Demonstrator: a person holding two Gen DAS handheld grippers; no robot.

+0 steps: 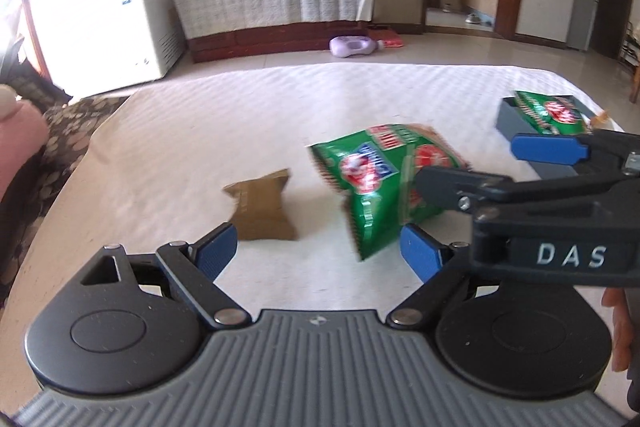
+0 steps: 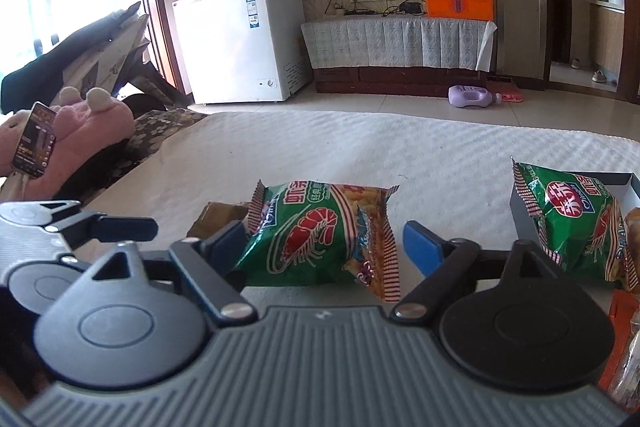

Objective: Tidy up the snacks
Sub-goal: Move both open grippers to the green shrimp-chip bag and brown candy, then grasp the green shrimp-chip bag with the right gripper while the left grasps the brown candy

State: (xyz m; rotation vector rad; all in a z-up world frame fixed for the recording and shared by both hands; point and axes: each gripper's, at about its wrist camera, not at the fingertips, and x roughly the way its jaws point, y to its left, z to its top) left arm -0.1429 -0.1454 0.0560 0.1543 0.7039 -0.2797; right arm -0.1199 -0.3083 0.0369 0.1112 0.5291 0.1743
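**White tabletop, snacks half sorted**

White cloth is covering the table (image 2: 440, 155) where the sorting is going on. One green bag (image 2: 320, 239) is lying loose between the spread fingers of the right gripper (image 2: 324, 243); the left pad is sitting close against the bag's edge, the right pad is standing clear of it, so the claw is reading as released, not grasping. Just beside it a brown packet (image 1: 262, 211) is waiting on the cloth, in front of the left gripper (image 1: 318, 247), whose jaws are also gaping with nothing between them. Farther right, a second green bag (image 2: 576, 223) is already sitting in the grey box (image 1: 520, 127). By my reckoning one bag is stowed while two snacks are remaining out
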